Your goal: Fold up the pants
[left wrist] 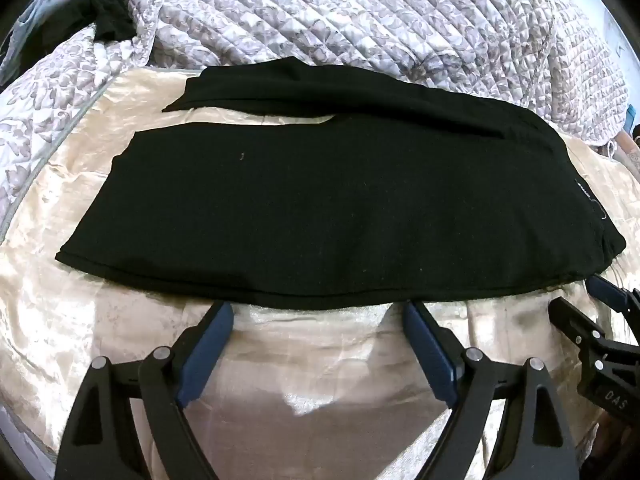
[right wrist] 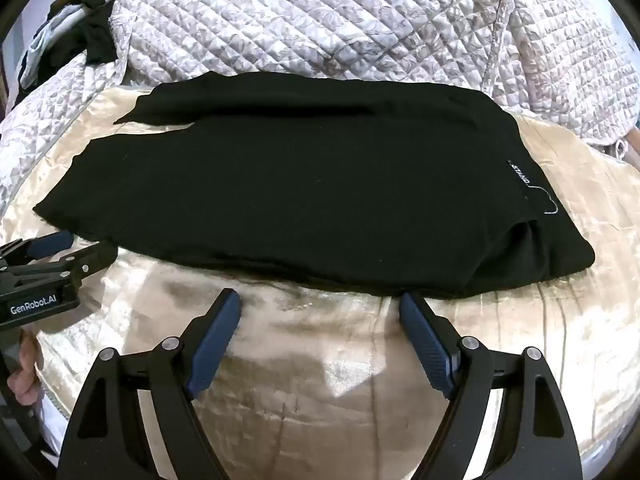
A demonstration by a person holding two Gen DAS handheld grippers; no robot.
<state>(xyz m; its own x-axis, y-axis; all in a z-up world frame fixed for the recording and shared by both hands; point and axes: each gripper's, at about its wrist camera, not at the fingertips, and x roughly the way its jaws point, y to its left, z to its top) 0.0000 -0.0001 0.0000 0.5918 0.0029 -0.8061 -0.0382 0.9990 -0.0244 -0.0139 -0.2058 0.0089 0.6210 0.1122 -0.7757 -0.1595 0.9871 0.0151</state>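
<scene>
Black pants lie flat across a shiny cream sheet, legs pointing left and waistband at the right. They also show in the right wrist view, with a white-lettered label near the waistband. My left gripper is open and empty, its tips just short of the pants' near edge. My right gripper is open and empty, also at the near edge, closer to the waistband. Each gripper shows in the other's view, the right one and the left one.
A quilted floral blanket is bunched behind the pants. Dark clothes lie at the far left of the bed. The cream sheet spreads in front of the pants.
</scene>
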